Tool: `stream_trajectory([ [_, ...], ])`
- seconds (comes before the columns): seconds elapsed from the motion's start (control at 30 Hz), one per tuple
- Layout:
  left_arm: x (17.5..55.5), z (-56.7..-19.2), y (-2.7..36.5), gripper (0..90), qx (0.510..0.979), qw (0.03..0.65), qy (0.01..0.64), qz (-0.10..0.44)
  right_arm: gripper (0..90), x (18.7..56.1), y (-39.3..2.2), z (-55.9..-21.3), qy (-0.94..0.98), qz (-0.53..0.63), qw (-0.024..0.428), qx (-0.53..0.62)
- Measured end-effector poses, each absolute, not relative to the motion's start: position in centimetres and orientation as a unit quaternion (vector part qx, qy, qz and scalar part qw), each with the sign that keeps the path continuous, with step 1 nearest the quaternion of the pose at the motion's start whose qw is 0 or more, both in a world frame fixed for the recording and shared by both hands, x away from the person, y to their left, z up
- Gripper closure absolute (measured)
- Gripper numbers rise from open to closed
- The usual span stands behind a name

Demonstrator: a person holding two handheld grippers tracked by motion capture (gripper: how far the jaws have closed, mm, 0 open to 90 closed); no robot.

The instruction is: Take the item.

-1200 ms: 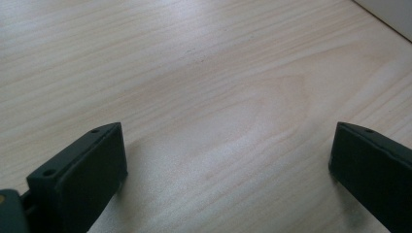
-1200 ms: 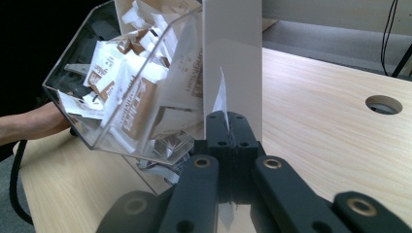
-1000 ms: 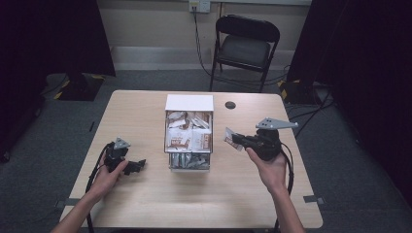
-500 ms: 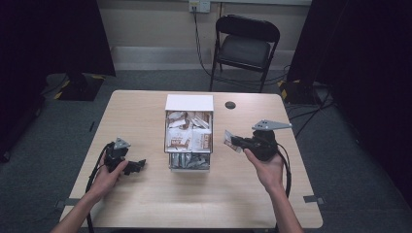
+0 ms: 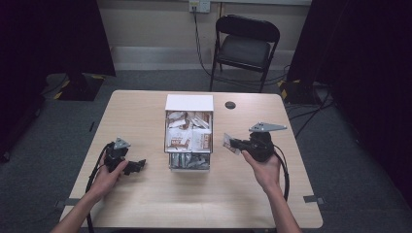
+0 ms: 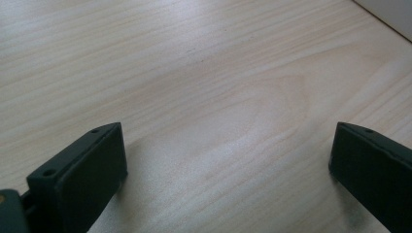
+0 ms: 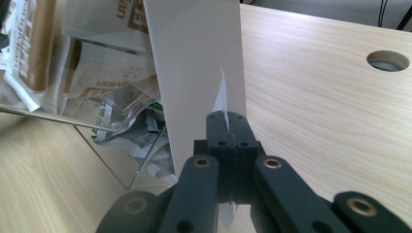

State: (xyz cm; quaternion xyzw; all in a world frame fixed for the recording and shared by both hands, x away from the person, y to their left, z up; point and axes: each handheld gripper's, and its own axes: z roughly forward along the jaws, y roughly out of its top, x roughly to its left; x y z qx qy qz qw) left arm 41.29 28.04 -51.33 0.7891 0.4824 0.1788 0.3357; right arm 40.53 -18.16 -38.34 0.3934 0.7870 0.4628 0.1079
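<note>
Right gripper view has a thin white packet [image 7: 222, 97] pinched edge-on between the jaws of the right gripper [image 7: 227, 127], which are pressed together on it. In the high view that packet [image 5: 228, 141] hangs just right of the clear box [image 5: 189, 167], above the worktop [image 5: 145, 204] and apart from it. The box is crammed with brown-and-white sachets [image 5: 187, 136], its white lid [image 5: 189, 103] standing up at the far side. The left gripper [image 5: 138, 165] rests near the worktop's left edge, jaws spread wide with nothing between them. The grip catches only a narrow edge, so the packet could slip or twist free; swung leftward, it might snag the box wall.
</note>
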Motion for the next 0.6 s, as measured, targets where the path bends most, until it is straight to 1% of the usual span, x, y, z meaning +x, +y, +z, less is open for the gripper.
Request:
stream_trajectory([
  [0.27, 41.3, -51.3, 28.0, 0.0, 0.789, 0.336, 0.482, 0.179, 90.0, 41.7, -17.9, -39.6, 0.789, 0.456, 0.096, 0.402],
  [0.6, 41.3, -51.3, 28.0, 0.0, 0.789, 0.336, 0.483, 0.179, 90.0, 44.3, -17.9, -41.5, 0.794, 0.429, 0.090, 0.420],
])
